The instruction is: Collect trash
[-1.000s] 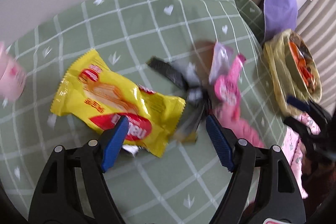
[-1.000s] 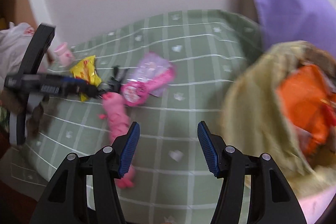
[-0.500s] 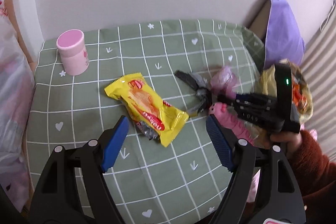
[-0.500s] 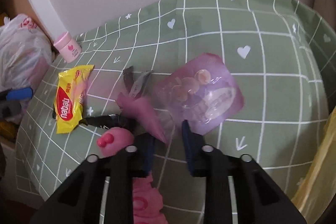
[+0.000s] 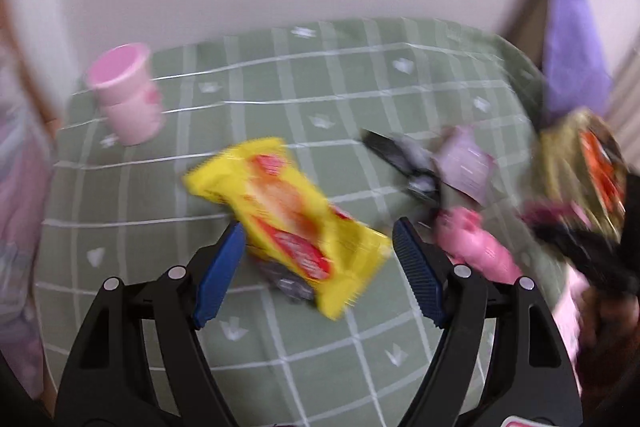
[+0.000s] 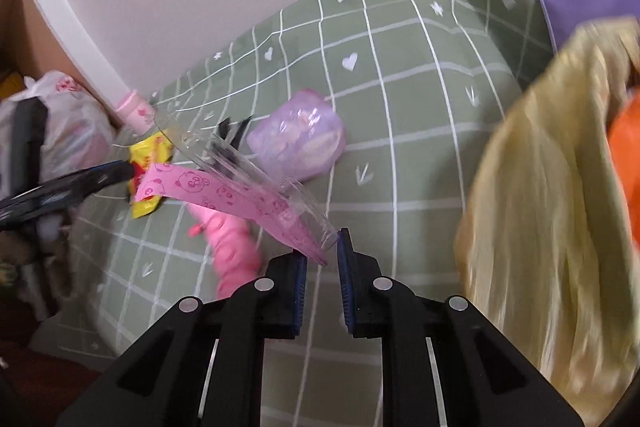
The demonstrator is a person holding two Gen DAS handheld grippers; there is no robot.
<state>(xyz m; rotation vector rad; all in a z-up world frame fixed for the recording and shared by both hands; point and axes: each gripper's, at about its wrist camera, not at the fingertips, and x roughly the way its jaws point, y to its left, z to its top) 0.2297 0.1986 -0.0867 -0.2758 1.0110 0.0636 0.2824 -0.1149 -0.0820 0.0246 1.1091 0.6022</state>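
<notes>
No word, brand name or number can be read in either view. The yellow snack wrapper (image 5: 292, 223) at the centre of the left wrist view carries red label patches, but blur leaves their lettering illegible. In the right wrist view, the pink strip (image 6: 224, 197) running toward ten o'clock from the gripper tips bears printed panda faces and no letters. The pink cup (image 5: 126, 95) at ten o'clock in the left wrist view shows a darker pink mark, too blurred to make out. The green tablecloth (image 6: 420, 115) has only white hearts, arrows and grid lines.
</notes>
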